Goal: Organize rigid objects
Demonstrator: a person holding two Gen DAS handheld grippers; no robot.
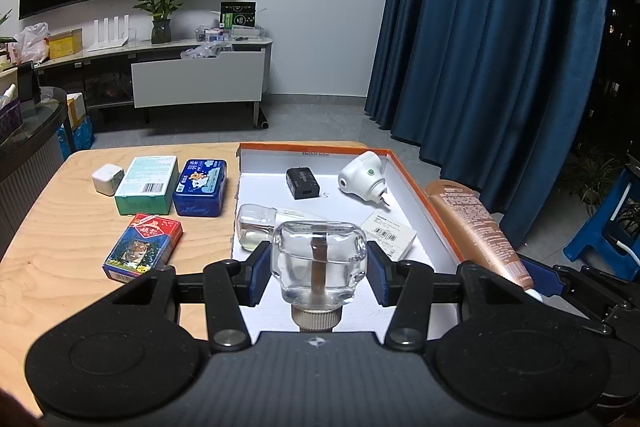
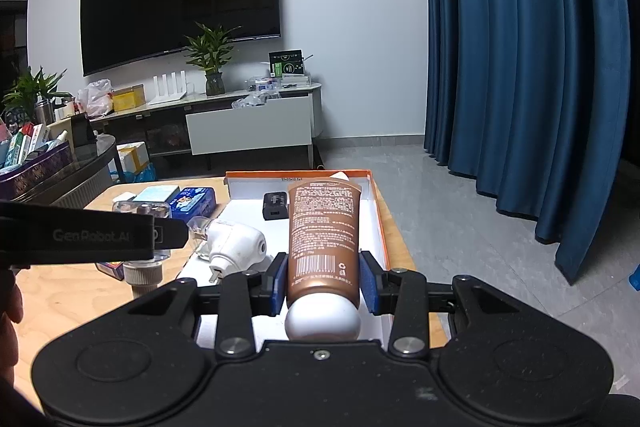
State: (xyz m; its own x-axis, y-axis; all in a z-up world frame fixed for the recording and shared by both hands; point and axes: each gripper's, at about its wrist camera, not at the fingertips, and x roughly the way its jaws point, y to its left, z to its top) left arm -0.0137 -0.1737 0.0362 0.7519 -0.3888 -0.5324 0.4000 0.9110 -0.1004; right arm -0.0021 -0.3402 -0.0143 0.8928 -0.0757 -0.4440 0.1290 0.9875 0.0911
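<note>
From the left wrist view, the left gripper [image 1: 319,267] is clamped on a clear glass bottle [image 1: 319,259], its blue pads pressed to either side and the metal screw neck pointing back toward the camera. The bottle hangs over the near end of an orange-rimmed white box [image 1: 416,183] on the wooden worktop [image 1: 52,227]. Inside the box lie a black adapter [image 1: 303,183], a white plug-in device [image 1: 362,177], a second clear bottle [image 1: 256,225] and a small white carton [image 1: 388,235]. Left of the box sit a white cube [image 1: 107,179], a green-white box [image 1: 147,185], a blue tin [image 1: 201,193] and, nearer, a card pack [image 1: 143,247]. At the right edge the brown tube [image 1: 478,227] slants over the box rim.

From the right wrist view, the right gripper [image 2: 323,287] is closed on that brown tube [image 2: 324,235] just above its white cap — the tube points away, over the box [image 2: 380,227]. The left gripper's black finger [image 2: 92,237] crosses at the left, with the glass bottle's neck [image 2: 142,275] below it.
</note>
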